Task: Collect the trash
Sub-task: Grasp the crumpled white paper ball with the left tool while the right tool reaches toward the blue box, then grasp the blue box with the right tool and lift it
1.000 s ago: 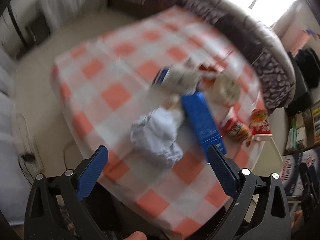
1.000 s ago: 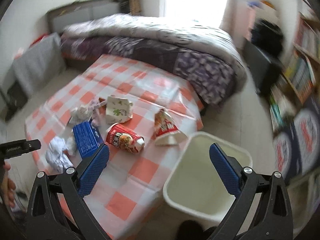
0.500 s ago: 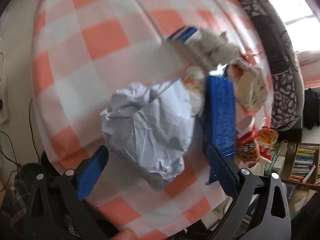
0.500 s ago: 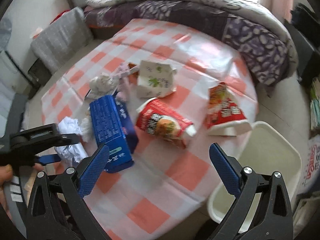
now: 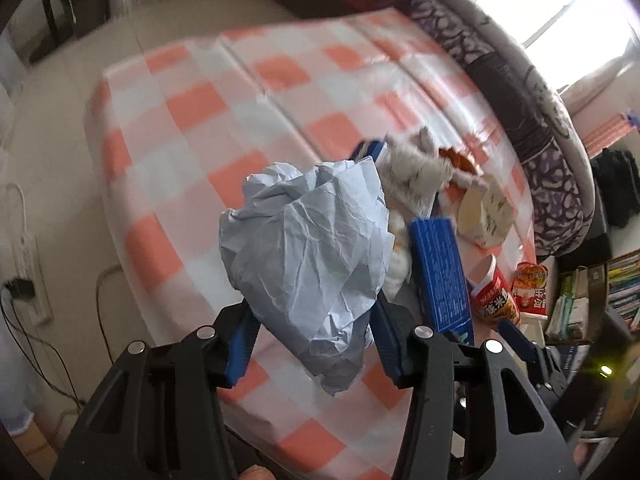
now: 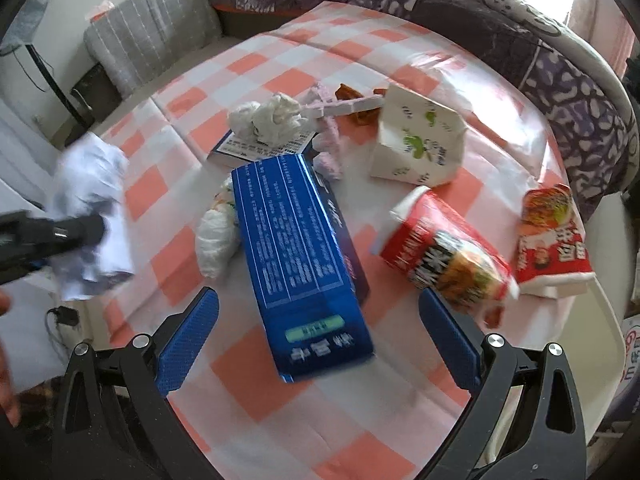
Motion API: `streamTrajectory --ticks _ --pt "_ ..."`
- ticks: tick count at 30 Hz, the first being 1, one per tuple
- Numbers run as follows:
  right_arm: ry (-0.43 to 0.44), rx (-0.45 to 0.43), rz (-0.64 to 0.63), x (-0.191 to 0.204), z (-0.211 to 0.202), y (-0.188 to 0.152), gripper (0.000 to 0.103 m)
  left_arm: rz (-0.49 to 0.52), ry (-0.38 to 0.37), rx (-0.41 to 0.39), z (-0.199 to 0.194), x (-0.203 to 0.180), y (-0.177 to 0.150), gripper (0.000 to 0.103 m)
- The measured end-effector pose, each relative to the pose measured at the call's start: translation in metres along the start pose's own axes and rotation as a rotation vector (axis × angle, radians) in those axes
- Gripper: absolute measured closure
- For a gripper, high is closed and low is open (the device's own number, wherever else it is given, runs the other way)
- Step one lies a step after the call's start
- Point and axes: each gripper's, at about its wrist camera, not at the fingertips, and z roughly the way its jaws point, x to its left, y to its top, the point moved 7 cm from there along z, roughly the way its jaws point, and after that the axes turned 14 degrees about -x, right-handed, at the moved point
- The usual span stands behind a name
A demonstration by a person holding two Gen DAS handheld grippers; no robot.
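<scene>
Closing around the crumpled paper ball (image 5: pixel 308 256), your left gripper (image 5: pixel 312 336) has it pinched between both pads, lifted just beside the blue box (image 6: pixel 298 264). Your right gripper (image 6: pixel 316 332) hangs wide over that box; beyond it lies a red cup (image 6: pixel 444 252).

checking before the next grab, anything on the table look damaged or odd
Mostly expected litter. The red cup lies tipped on its side beside the blue box, and the white carton is torn open.

Left gripper (image 5: pixel 312 332) angled steeply downward, jaws closing on paper (image 5: pixel 308 248); right gripper (image 6: pixel 316 340) held wide open, empty.
</scene>
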Motion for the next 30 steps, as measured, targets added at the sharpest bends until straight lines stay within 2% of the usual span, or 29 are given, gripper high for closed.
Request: streamTrajectory --ticks 4,7,11,20,22,23,25,28,29,30 --pt "-0.01 0.017 0.002 0.007 0.013 -0.002 0.011 0.035 -0.011 -0.024 -0.006 -0.005 0.005 0.052" --pt "0.009 0.029 0.022 0.007 0.017 -0.003 0.042 0.057 -0.015 -0.035 -0.009 -0.008 0.004 0.052" --pt "0.019 0.004 0.103 -0.002 0.011 0.002 0.044 0.074 -0.026 -0.062 -0.015 -0.014 0.006 0.052" --pt "-0.017 -0.143 0.208 -0.042 -0.043 0.025 0.048 0.144 -0.08 -0.156 -0.031 -0.052 0.009 0.052" --pt "-0.016 -0.157 0.22 -0.05 -0.051 0.024 0.095 0.163 -0.094 -0.17 -0.033 -0.062 0.008 0.052" --pt "-0.021 -0.153 0.226 -0.055 -0.055 0.023 0.098 0.172 -0.102 -0.175 -0.034 -0.067 0.007 0.052" --pt "-0.031 -0.162 0.253 -0.068 -0.063 0.02 0.098 0.189 -0.121 -0.182 -0.035 -0.079 0.003 0.052" --pt "-0.035 -0.128 0.281 -0.084 -0.064 0.011 0.094 0.218 -0.135 -0.18 -0.033 -0.094 -0.004 0.052" --pt "-0.039 -0.115 0.298 -0.091 -0.063 0.006 0.089 0.225 -0.135 -0.18 -0.033 -0.096 -0.006 0.052" --pt "-0.041 -0.107 0.3 -0.095 -0.063 0.003 0.072 0.233 -0.135 -0.179 -0.032 -0.099 -0.008 0.052"
